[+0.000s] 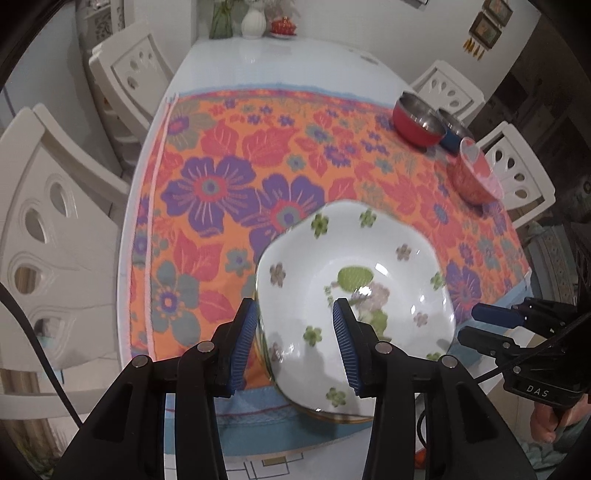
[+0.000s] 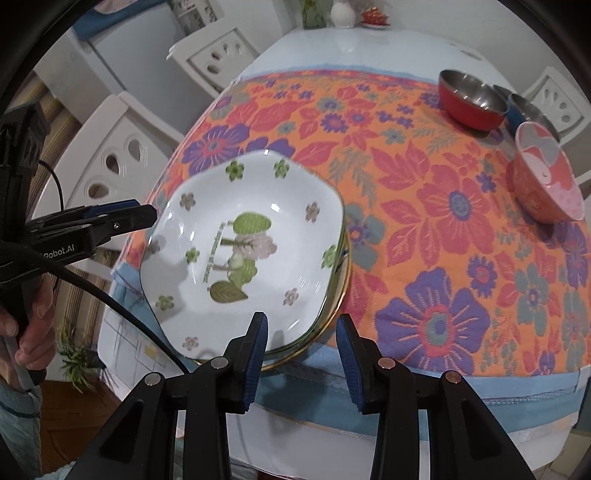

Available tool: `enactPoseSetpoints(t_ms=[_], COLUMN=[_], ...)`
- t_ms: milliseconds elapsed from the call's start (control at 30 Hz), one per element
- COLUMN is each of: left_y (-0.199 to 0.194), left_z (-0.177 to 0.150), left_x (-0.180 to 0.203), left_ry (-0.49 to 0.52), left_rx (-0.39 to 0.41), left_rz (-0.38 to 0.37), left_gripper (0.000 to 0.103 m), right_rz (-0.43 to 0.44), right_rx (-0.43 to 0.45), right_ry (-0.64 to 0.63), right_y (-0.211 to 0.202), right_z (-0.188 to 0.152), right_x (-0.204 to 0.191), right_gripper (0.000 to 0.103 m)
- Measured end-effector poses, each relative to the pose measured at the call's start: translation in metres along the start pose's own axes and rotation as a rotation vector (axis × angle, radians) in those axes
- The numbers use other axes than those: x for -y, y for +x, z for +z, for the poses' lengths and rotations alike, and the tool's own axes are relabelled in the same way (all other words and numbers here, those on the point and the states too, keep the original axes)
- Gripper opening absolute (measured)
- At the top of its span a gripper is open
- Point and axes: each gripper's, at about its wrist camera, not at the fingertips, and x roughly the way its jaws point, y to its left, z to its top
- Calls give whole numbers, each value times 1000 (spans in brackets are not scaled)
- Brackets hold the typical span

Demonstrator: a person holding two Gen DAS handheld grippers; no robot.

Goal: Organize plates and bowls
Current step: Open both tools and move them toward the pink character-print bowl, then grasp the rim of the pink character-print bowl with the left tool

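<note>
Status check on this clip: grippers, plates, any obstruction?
Left gripper open, straddling floral plate rim. Right gripper open, empty. Bowls far corner, nothing blocking.

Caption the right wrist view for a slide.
Right gripper open above the stacked floral plates at the table's near edge; three bowls wait at the far right of the flowered cloth.

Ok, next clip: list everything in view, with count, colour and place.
plates: stack, exact count unclear, white with green flowers, near table edge
steel bowls: two, one red outside, one blue outside, far right
patterned bowl: one, pink-red, tilted, right side
cloth: one, orange floral, over table
vase: one, white, far end
chairs: several, white, around table
left gripper: jaws open, astride the plate rim
right gripper: jaws open, nothing held
</note>
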Motion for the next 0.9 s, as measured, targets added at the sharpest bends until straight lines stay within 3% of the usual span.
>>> enactPoseSetpoints(t_ms=[200,433,533,767,900], left_y=[-16,-31,-33,-19,6], left_z=[14,43,60,105,136], left_x=[18,40,61,144,194], left_ry=[42,41,55,155,168], left_rx=[59,138,164,207,188], left_rz=[-13,-61,-95,-140,-199], left_gripper=[40,40,44,46,46], right_rz=[-42,-62,-64,-73,-67], right_rx=[55,151,202,248,244], right_ry=[25,148,238,398,497], right_y=[-28,-70,-91,-122,-132], right_z=[5,14,19,27,30], right_x=[3,43,76,167,227], right_gripper=[38,41,55,55,55])
